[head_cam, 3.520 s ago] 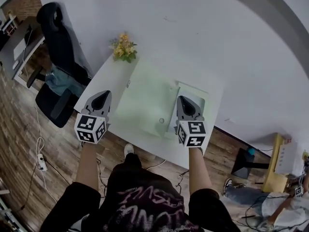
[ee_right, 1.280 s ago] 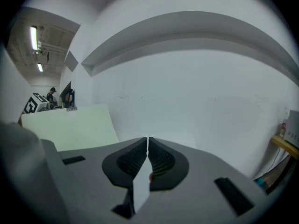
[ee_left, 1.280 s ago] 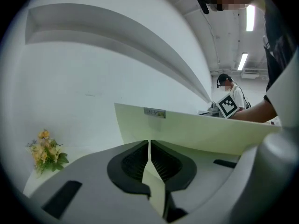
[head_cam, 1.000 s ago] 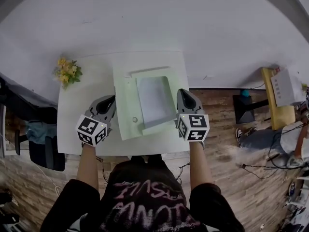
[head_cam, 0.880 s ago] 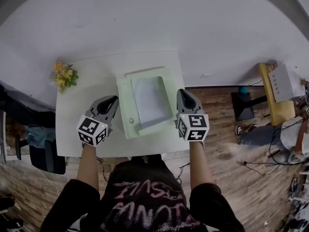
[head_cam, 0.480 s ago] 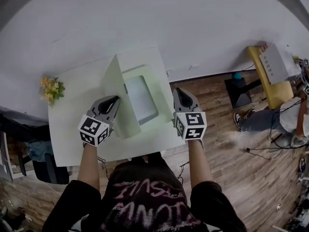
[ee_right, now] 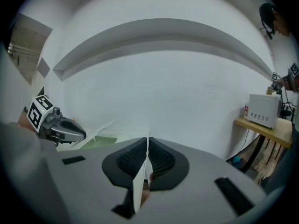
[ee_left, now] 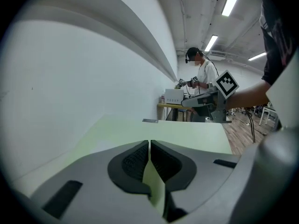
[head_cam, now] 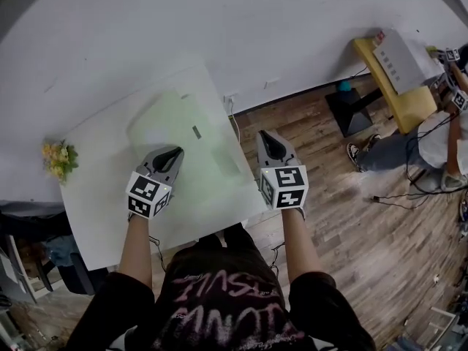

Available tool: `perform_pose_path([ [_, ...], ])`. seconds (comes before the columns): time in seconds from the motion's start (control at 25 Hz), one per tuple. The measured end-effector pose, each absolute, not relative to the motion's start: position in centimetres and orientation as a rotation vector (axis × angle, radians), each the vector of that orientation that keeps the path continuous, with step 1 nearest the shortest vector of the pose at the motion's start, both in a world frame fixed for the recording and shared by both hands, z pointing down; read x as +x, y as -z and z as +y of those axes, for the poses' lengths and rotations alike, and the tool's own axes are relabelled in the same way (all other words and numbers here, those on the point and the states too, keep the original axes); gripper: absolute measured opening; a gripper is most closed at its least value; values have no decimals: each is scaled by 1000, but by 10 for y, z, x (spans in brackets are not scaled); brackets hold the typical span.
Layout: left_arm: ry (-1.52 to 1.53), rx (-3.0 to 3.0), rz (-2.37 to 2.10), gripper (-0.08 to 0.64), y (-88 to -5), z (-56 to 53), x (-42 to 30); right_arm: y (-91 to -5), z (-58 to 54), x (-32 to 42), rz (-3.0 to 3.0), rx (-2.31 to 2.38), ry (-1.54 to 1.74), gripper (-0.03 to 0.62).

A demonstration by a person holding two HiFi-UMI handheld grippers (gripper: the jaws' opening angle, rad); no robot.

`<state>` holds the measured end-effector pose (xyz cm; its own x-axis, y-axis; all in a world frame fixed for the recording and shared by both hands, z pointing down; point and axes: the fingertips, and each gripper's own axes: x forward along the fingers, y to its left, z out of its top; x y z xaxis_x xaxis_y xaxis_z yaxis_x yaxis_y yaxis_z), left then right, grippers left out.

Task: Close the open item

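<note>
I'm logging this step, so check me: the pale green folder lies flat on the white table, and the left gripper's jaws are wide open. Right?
Not quite. The pale green folder does lie flat on the white table, but the left gripper is not open: the left gripper view shows its jaws shut on a thin pale green edge.

Table: white rectangular tabletop (head_cam: 95,218) beside the white wall (head_cam: 219,20).
Flowers: small yellow bouquet (head_cam: 58,159) at the table's corner.
Floor: brown wooden planks (head_cam: 365,254).
Stand: yellow wooden stand (head_cam: 406,104) bearing a white boxy appliance (head_cam: 398,58).
</note>
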<state>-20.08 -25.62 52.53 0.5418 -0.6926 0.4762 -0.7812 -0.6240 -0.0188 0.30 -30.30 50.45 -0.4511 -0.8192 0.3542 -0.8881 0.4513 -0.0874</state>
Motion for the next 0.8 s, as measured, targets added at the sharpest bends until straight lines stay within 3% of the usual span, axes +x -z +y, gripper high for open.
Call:
perform_pose_path([
  [0.6, -1198, 2569, -979, 15, -603, -272, -146, -536, -290, 83, -2299, 1617, -462, 28],
  [0.8, -1233, 2547, -961, 15, -608, -272, -139, -543, -284, 97, -2287, 1645, -500, 28],
])
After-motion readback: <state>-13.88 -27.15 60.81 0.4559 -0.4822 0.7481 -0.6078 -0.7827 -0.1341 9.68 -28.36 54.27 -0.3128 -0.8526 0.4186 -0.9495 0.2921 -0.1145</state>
